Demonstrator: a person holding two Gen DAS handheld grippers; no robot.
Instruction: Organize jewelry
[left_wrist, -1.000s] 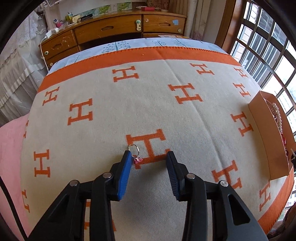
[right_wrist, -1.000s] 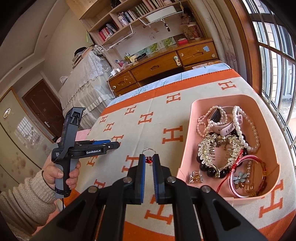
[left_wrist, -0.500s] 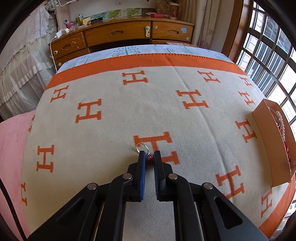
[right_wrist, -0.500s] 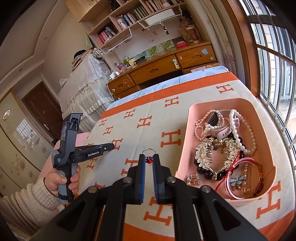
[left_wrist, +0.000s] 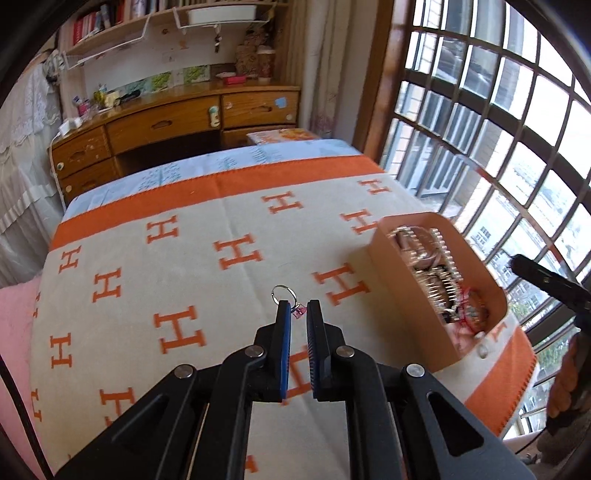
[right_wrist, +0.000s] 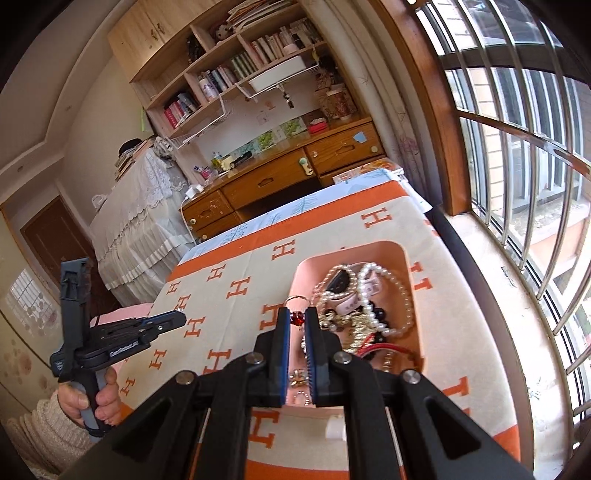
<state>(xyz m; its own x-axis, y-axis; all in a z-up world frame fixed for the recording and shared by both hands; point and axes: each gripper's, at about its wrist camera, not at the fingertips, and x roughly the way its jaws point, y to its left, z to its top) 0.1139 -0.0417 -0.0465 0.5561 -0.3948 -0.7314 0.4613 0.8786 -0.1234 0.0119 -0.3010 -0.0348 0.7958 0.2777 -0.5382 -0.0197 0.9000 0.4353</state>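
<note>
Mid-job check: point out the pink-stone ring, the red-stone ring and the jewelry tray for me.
Pink-stone ring (left_wrist: 283, 294), left wrist view, on its silver band.
Red-stone ring (right_wrist: 296, 319), right wrist view, on its red stone.
Jewelry tray (left_wrist: 406, 291), left wrist view, on its near outer wall.

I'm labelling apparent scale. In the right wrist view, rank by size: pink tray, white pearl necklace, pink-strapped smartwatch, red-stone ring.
1. Pink plastic tray
2. White pearl necklace
3. Pink-strapped smartwatch, partly buried
4. Silver ring with red stone, in the right gripper; nearest the camera, yet smallest
</note>
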